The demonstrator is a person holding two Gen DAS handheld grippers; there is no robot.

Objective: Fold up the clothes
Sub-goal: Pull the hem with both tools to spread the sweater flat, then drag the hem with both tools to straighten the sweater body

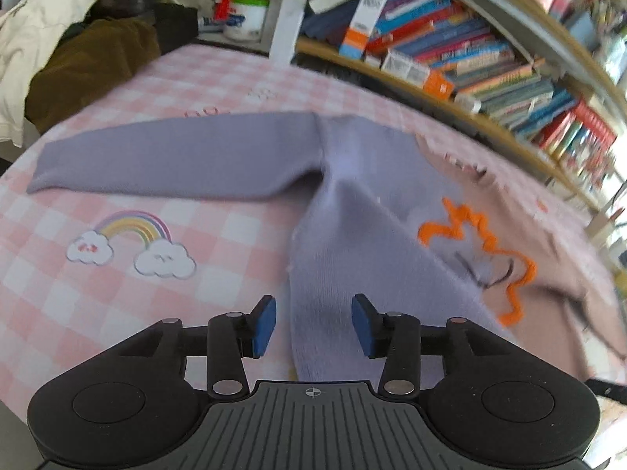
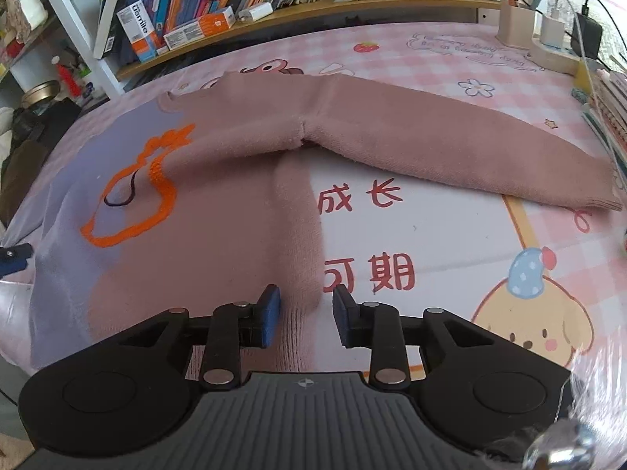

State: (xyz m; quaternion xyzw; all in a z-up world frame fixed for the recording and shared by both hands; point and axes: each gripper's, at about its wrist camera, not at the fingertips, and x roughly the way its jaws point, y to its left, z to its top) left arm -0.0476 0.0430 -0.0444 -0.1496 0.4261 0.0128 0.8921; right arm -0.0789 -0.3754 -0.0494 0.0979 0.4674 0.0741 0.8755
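In the left wrist view, the left tongs (image 1: pixel 313 323) hang with their blue pads apart and nothing pinched, just above the lilac side edge of a sweater (image 1: pixel 352 235) spread flat on the desk (image 1: pixel 117 293), which wears a pink checked cover. The lilac sleeve (image 1: pixel 176 156) lies straight out to the left, well away from the body. An orange outline (image 1: pixel 482 243) marks the chest, where lilac meets brown.

In the right wrist view, the right tongs (image 2: pixel 306 315) also stand apart, empty, over the brown hem corner of the sweater, where a ridge of cloth runs up toward the armpit. The brown sleeve (image 2: pixel 470 149) stretches away to the right.

The knit looks soft, light and limp; it will likely sag and drag when lifted. The ribbed hem corners and the cuffs seem the firmest places to pinch.
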